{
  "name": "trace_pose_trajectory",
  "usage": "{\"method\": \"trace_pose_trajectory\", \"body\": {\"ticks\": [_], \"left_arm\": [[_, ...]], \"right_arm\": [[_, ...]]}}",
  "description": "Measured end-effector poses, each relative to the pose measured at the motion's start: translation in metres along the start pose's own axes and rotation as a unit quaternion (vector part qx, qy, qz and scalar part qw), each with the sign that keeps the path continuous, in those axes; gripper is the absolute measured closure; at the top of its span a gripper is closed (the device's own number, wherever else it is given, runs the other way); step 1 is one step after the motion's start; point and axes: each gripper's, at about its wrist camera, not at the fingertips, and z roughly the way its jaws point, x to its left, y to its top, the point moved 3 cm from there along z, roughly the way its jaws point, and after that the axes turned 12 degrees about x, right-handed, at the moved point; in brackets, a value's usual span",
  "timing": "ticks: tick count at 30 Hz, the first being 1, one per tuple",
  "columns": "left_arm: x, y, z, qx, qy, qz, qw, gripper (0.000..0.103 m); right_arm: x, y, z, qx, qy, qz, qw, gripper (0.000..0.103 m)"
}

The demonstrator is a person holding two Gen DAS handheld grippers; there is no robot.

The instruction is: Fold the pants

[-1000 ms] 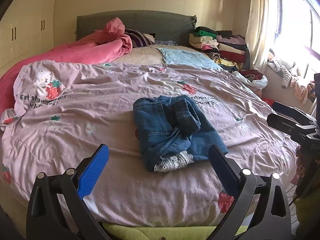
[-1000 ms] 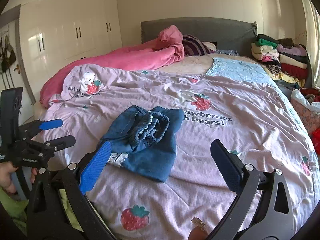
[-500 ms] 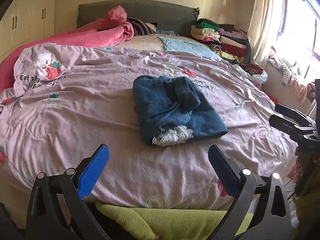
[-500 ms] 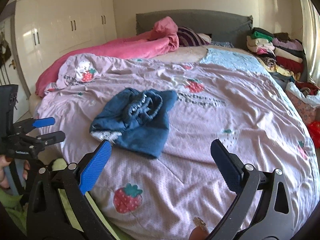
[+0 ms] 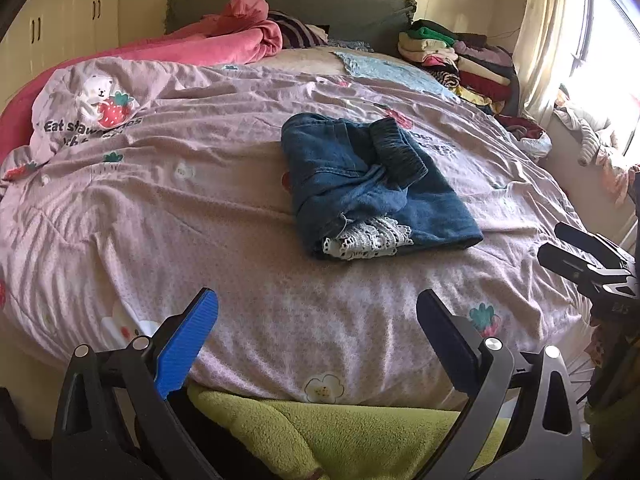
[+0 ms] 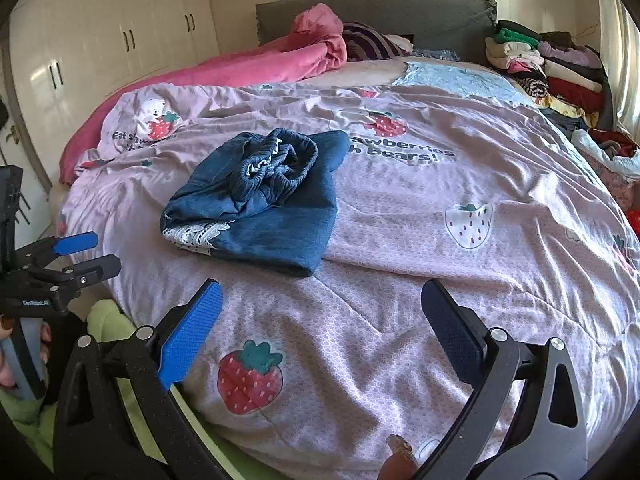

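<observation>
The denim pants (image 5: 372, 184) lie in a rough folded bundle on the bed's pink quilt (image 5: 160, 200), ahead of both tools and well clear of them. The left tool (image 5: 316, 336) and right tool (image 6: 320, 316) hang spread and empty near the bed's edge, likely because the fold looks nearly finished, waistband still bunched on top.

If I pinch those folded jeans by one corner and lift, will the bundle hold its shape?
Probably not. The jeans are soft denim, loosely folded with the gathered waistband bunched on top, so layers would likely droop and unfold. The lace hem looks light and would probably dangle. On the wrinkled quilt, pushing would likely rumple rather than slide them.
</observation>
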Motion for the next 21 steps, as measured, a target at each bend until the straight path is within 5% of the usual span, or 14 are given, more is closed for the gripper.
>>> {"method": "trace_pose_trajectory", "body": {"ticks": [21], "left_arm": [[0.0015,-0.0015,-0.0044,0.000,0.002,-0.004,1.0000,0.004]], "right_arm": [[-0.0001,0.0027,-0.0048,-0.004,-0.003,0.002,1.000,0.009]]}}
